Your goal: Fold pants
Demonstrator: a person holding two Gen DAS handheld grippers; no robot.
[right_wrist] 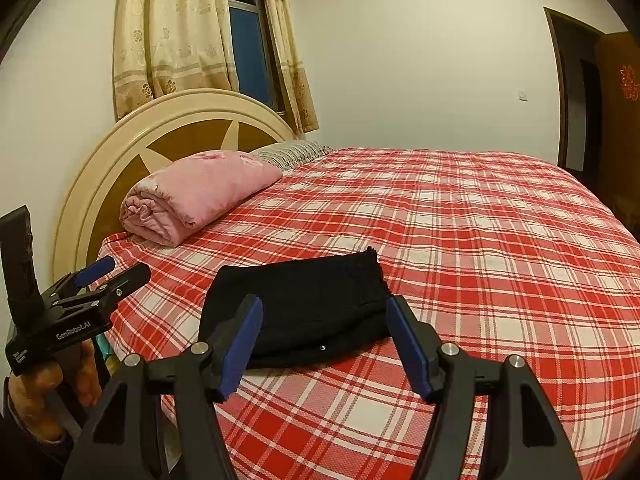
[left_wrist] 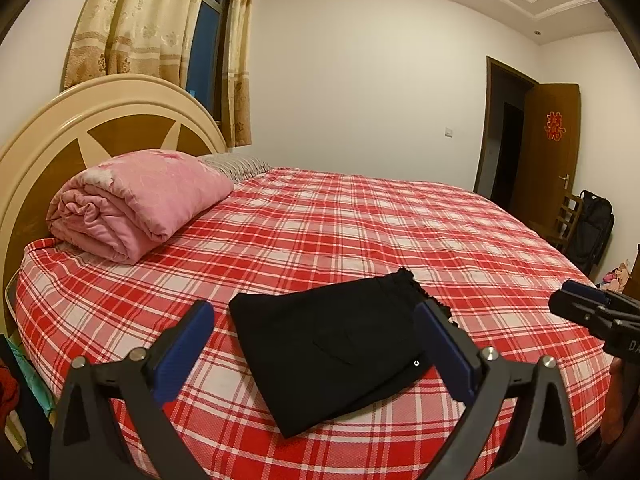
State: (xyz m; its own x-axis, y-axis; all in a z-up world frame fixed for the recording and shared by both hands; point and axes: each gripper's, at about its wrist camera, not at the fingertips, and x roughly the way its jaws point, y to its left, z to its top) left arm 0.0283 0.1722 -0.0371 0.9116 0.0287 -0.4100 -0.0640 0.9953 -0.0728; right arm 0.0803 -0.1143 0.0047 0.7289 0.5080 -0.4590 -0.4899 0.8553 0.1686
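Folded black pants [left_wrist: 332, 344] lie on the bed beyond both spread, empty tools [left_wrist: 316, 320] [right_wrist: 324, 312].

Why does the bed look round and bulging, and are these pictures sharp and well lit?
Left wrist view: the fisheye lens bends the checked bed and darkens the corners; warm room light, dark window, the black pants show little detail. Right wrist view: same bulge, the doorway curves; the near right gripper looks oversized.
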